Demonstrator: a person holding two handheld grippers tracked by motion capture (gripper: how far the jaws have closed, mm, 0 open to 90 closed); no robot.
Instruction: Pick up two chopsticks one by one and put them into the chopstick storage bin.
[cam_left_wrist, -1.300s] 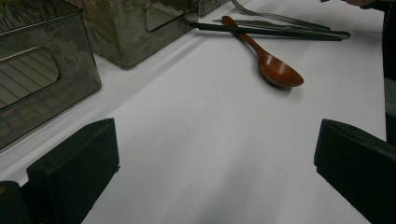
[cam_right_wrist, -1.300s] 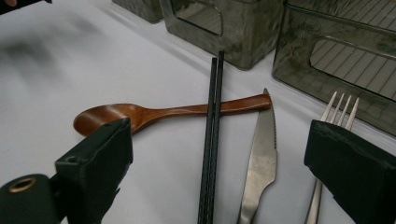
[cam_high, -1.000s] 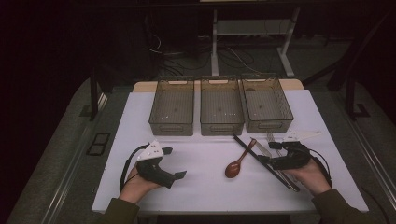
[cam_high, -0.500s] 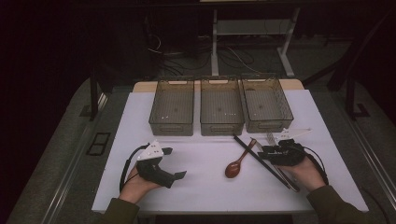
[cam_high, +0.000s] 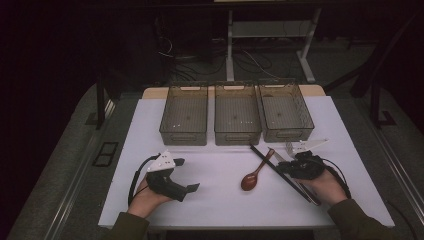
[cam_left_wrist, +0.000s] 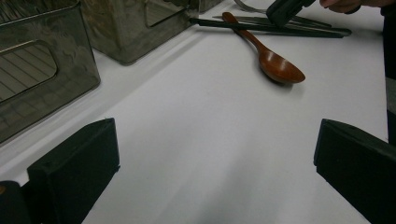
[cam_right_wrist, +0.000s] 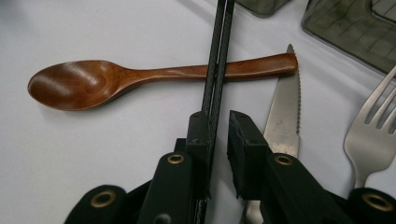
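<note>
A pair of black chopsticks (cam_high: 270, 162) (cam_right_wrist: 218, 56) lies on the white table, crossing the handle of a brown wooden spoon (cam_high: 254, 176) (cam_right_wrist: 116, 79) (cam_left_wrist: 275, 60). My right gripper (cam_high: 283, 168) (cam_right_wrist: 218, 130) is down over the chopsticks, its jaws close on either side of them. The left jaw touches them, and a thin gap shows at the right jaw. A serrated knife (cam_right_wrist: 285, 112) and a fork (cam_right_wrist: 373, 121) lie just to the right of them. My left gripper (cam_high: 186, 175) (cam_left_wrist: 215, 168) rests wide open on the table at the left, holding nothing.
Three clear smoky plastic bins (cam_high: 184, 115) (cam_high: 237, 114) (cam_high: 286, 111) stand in a row at the back of the table (cam_high: 220, 200). In the left gripper view the nearest bin (cam_left_wrist: 42, 74) is close on the left. The floor around is dark.
My right gripper has shifted left and settled down over the chopsticks, with its jaws narrowed around them. The left gripper has stayed put.
</note>
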